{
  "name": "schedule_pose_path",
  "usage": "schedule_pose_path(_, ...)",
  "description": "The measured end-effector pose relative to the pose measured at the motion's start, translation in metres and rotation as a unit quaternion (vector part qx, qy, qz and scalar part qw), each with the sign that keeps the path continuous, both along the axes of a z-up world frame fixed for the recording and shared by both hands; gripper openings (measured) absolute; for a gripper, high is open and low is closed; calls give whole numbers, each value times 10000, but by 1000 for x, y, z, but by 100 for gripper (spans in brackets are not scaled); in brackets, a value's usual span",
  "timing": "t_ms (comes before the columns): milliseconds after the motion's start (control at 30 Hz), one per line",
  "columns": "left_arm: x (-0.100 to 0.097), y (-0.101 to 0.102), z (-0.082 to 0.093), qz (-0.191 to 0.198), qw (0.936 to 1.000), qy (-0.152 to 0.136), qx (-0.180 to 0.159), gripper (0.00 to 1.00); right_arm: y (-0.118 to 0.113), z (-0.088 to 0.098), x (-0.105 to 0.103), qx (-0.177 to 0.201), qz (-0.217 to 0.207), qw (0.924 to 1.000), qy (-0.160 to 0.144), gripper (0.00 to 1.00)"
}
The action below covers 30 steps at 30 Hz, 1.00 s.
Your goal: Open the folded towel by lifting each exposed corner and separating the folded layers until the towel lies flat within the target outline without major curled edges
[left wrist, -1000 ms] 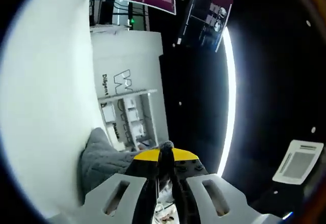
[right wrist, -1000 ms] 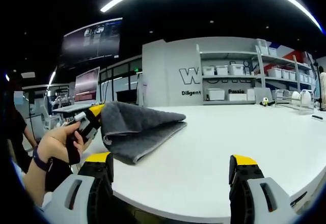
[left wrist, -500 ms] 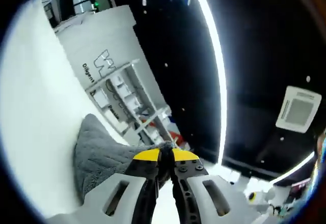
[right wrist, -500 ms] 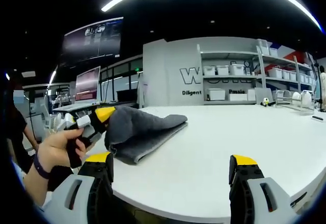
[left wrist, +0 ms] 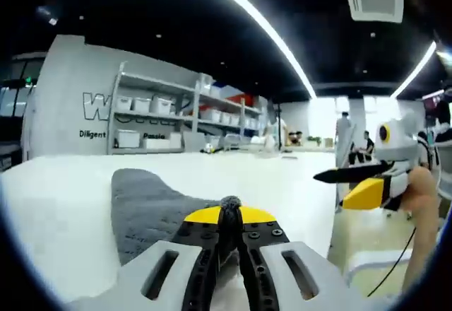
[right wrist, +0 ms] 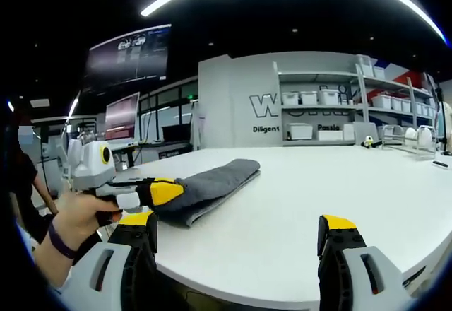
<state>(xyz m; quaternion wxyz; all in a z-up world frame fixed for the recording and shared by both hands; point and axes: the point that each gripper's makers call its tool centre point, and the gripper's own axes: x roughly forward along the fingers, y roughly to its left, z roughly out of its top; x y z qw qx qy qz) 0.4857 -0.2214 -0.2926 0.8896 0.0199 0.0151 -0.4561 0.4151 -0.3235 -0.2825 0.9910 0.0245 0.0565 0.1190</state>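
A grey towel [right wrist: 215, 182] lies folded on the white table [right wrist: 332, 184], low and long. My left gripper [left wrist: 228, 210] is shut on a corner of the towel [left wrist: 145, 201], with a tuft of cloth showing between its yellow-tipped jaws. In the right gripper view this left gripper [right wrist: 167, 192] sits at the towel's near left end, held by a hand [right wrist: 67, 219]. My right gripper [right wrist: 236, 235] stands open at the table's near edge, apart from the towel, with nothing between its jaws. It enters the left gripper view as the right gripper [left wrist: 337, 188], with its jaws apart.
Shelves with white bins [right wrist: 318, 113] stand against the grey wall behind the table. Monitors [right wrist: 121, 116] are at the back left. People [left wrist: 346, 131] stand far off across the room. The table edge [right wrist: 282, 293] runs just in front of my right jaws.
My left gripper has swung down and levelled out, bringing the held towel corner from raised to near the table. The towel's lifted layer has dropped low. The right gripper has stayed put.
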Motion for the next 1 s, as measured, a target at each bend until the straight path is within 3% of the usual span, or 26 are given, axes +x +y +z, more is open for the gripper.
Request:
schedule_pose_path(133, -4, -4, -15, -39, 9979, -149, 623, 6, -2, 0, 0, 17, -25, 10000, -2, 96)
schedule_pose_path(333, -5, -2, -15, -37, 9978, -184, 640, 7, -1, -1, 0, 10, -16, 10000, 5, 96)
schedule_pose_path(600, -7, 10, -2, 24, 9983, -240, 527, 12, -2, -2, -1, 20, 14, 10000, -15, 96)
schedule_pose_path(667, -12, 11, 0, -69, 9991, -27, 407, 13, -5, -1, -3, 113, 49, 9999, -49, 96)
schedule_pose_path(833, -20, 19, 24, 53, 9994, -303, -165, 18, -19, -2, -2, 220, -171, 9996, -61, 96)
schedule_pose_path(1000, -20, 42, 40, 445, 9970, -368, -521, 32, -7, -4, 2, 132, -35, 9999, 26, 96)
